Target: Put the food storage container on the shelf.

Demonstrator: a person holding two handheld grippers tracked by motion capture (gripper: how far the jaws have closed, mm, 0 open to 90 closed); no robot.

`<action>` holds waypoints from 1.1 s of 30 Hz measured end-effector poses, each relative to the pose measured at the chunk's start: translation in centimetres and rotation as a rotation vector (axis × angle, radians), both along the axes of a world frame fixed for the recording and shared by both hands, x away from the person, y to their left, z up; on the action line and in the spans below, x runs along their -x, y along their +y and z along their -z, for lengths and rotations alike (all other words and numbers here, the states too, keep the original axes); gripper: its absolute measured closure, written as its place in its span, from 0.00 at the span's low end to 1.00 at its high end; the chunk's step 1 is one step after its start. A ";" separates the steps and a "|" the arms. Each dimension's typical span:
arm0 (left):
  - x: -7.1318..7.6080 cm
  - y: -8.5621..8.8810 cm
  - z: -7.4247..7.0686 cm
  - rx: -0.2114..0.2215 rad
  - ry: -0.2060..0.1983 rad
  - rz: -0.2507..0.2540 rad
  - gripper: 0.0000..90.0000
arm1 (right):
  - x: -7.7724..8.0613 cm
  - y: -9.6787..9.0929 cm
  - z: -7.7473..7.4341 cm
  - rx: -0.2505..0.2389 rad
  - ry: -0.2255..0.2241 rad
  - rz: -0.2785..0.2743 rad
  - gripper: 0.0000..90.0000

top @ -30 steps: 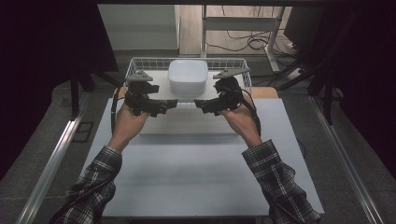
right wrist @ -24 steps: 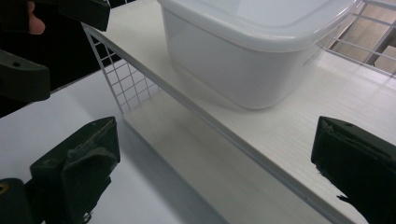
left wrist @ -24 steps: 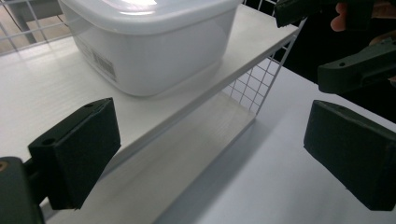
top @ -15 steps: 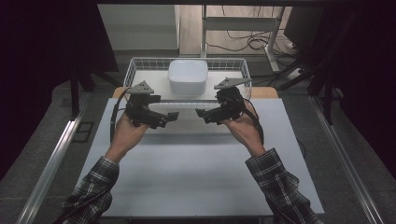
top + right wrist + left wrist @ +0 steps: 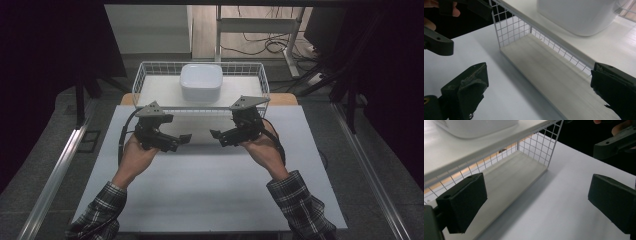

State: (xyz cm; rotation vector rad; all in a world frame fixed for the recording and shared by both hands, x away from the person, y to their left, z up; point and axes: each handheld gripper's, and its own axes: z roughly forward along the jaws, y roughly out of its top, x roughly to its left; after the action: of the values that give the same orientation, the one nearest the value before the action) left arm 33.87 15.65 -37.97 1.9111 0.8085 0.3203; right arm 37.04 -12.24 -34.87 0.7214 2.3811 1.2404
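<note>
Beyond both sets of fingers: white bowl (image 5: 201,82) inside wire basket (image 5: 145,76), untouched.
Left gripper (image 5: 181,140): fingers (image 5: 464,202) wide apart, holding nothing.
Right gripper (image 5: 216,136): likewise spread, facing left gripper over table (image 5: 210,190).

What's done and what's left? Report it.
Done: the bowl sits in the basket. In hand: nothing; the left gripper and right gripper are open over the table, short of the basket. Left: seemingly nothing, unless the bowl must move again.
</note>
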 end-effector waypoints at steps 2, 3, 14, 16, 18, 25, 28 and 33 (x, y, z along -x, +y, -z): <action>0.4 -0.1 0.5 -0.012 0.001 -0.002 0.02 | 0.4 0.0 0.3 -0.001 0.000 -0.008 0.01; 0.6 -0.2 0.8 -0.018 0.003 0.000 0.02 | 0.6 0.0 0.4 0.000 -0.001 -0.013 0.01; 2.2 -0.5 2.9 -0.049 0.008 -0.003 0.03 | 2.2 -0.2 2.4 -0.004 0.003 -0.028 0.01; 2.5 -0.5 3.4 -0.045 0.009 -0.004 0.03 | 2.4 -0.3 2.9 -0.004 0.002 -0.030 0.01; 2.6 -0.5 3.8 -0.038 0.017 0.000 0.03 | 2.7 -0.3 3.3 -0.006 0.006 -0.028 0.01; 3.3 -0.6 5.5 -0.037 0.024 -0.010 0.03 | 3.3 -0.6 4.9 -0.007 0.015 -0.029 0.01; 3.6 -0.6 6.2 -0.026 0.032 -0.009 0.03 | 3.5 -0.9 5.4 -0.022 0.021 -0.032 0.01; 4.1 -0.7 7.7 -0.025 0.043 -0.002 0.04 | 3.9 -1.6 6.5 -0.030 0.024 -0.030 0.01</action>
State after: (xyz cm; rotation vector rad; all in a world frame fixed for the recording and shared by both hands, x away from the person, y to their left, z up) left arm 29.75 14.92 -45.66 1.9468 0.8379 0.2929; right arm 33.17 -13.83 -41.42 0.7164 2.4060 1.2896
